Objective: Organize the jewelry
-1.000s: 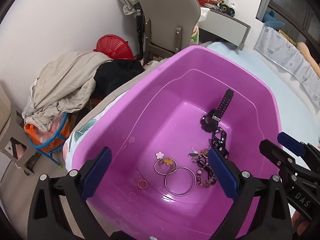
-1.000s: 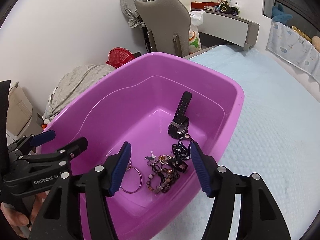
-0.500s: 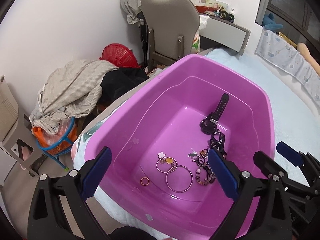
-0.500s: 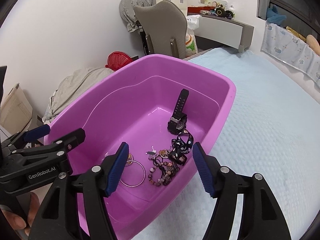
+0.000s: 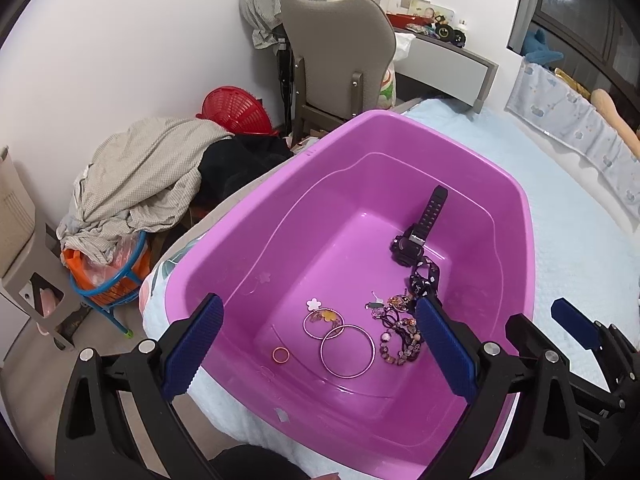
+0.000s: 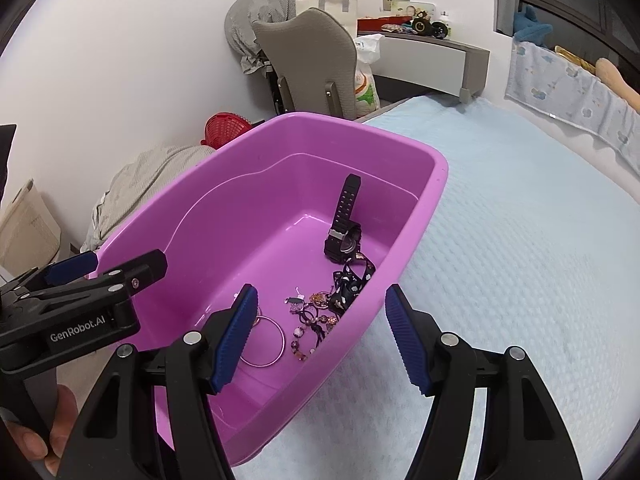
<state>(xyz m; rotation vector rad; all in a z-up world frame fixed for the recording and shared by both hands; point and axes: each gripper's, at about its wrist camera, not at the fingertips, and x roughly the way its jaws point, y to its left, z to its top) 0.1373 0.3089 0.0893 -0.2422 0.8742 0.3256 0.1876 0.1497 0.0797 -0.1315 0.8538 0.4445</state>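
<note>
Both the left gripper (image 5: 316, 352) and the right gripper (image 6: 320, 340) hang with fingers spread, pinching nothing. Below, in the purple tub (image 5: 516, 200) on the bed (image 6: 520, 240): two bangles (image 5: 347, 351), one small orange ring (image 5: 281, 355), one black watch (image 5: 416, 236). The beaded tangle (image 5: 400, 332) defies counting, partly hidden behind a finger.

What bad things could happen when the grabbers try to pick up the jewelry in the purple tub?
The beaded bracelets lie tangled with hair ties and the patterned ribbon, so pulling one piece would likely drag others along. The thin silver bangle lies flat on the tub's floor, so the pads may slip off it. The tub sits at the bed's edge; a push could probably tip it towards the floor.
</note>
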